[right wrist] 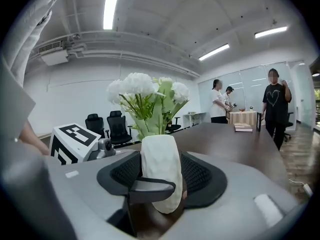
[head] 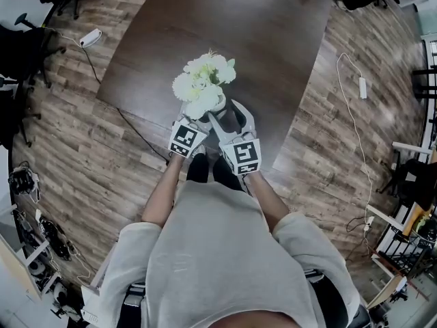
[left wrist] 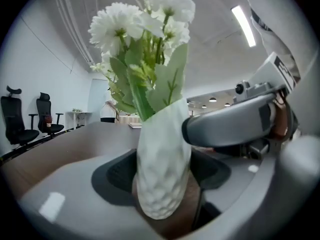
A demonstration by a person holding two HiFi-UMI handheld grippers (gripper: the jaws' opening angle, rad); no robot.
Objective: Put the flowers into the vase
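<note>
A white dimpled vase stands near the front edge of the dark table, with a bunch of white flowers and green leaves in it. My left gripper reaches it from the near left. In the left gripper view the vase fills the gap between the black pads, which press its sides, and the flowers rise above. My right gripper is open around the same vase, its pads apart from it. The flowers stand free, and a left finger crosses in front.
Three people stand at the table's far end beside a stack of books. Black office chairs line the wall. On the wooden floor lie a power strip and a white cable.
</note>
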